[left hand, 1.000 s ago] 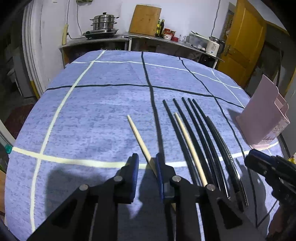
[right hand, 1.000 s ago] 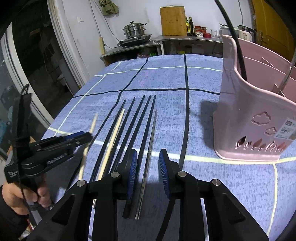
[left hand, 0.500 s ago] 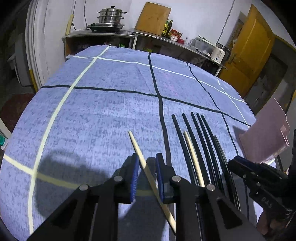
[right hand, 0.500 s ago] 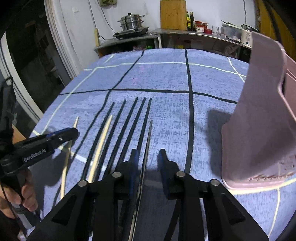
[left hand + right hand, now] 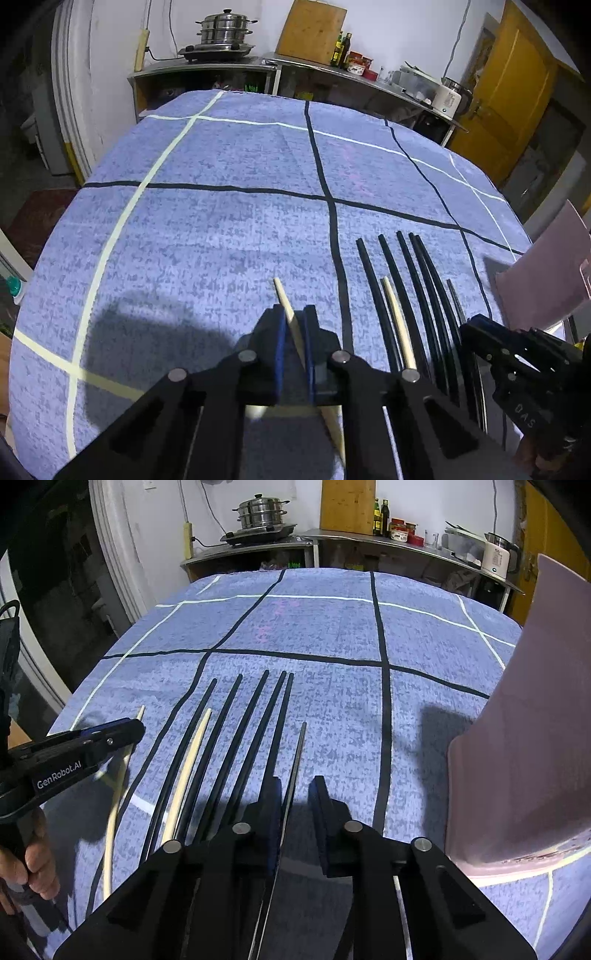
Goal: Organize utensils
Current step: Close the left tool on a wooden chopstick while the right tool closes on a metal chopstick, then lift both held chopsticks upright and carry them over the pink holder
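the left hand-held gripper (image 5: 294, 325) has just been closing and is clamped on a pale wooden chopstick (image 5: 282, 295) over the bench (image 5: 221, 221); the right hand-held gripper (image 5: 294, 794) has just been closing, a thin metal chopstick (image 5: 297, 753) against its left pad, a gap still at the other

The far half of the worktop (image 5: 221, 221) lies bare and wide. Near the front, a row of chopsticks (image 5: 236, 731) fills the middle, and a pink holder (image 5: 524, 720) walls off the right side.
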### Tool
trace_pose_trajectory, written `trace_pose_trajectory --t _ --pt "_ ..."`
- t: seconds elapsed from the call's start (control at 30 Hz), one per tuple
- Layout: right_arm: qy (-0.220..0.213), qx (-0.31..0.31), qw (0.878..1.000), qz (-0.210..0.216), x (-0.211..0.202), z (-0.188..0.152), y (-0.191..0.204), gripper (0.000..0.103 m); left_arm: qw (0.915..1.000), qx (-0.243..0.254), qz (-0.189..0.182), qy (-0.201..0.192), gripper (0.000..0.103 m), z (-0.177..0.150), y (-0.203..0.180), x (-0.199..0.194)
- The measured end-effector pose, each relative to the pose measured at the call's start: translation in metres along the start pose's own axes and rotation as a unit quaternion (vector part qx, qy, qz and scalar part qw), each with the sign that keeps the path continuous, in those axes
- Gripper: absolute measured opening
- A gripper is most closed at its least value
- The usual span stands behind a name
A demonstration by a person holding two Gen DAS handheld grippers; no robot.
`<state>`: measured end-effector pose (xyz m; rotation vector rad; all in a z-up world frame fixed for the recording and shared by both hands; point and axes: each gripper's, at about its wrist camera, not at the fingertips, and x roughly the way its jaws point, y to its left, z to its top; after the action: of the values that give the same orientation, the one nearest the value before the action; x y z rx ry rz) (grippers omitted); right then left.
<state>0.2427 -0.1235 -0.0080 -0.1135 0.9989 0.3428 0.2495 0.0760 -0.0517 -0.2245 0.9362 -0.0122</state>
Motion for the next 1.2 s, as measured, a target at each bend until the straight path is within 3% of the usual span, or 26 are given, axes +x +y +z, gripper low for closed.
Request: trace_pose_trajectory --t 0.13,0.33,0.8,1.2 --pt "0.004 0.002 1.0 0.003 0.0 0.002 -0.002 0.007 0.9999 0.008 0.013 0.006 0.007 0.003 -0.004 0.001" --pt "-0.013 0.011 1.0 0.016 -0.017 0.003 -0.005 0.006 0.9999 -0.002 -0.01 -0.009 0.006 0.005 -0.002 -0.015" --pt "-0.1 0.019 0.994 0.042 -0.105 0.01 -0.008 0.005 0.9942 0.026 -0.059 -0.087 0.006 0.021 -0.017 -0.109" --pt "-0.15 0.029 0.987 0.048 -0.165 0.0 -0.015 0.005 0.9874 0.049 -0.092 -0.12 0.006 0.023 -0.035 -0.165"
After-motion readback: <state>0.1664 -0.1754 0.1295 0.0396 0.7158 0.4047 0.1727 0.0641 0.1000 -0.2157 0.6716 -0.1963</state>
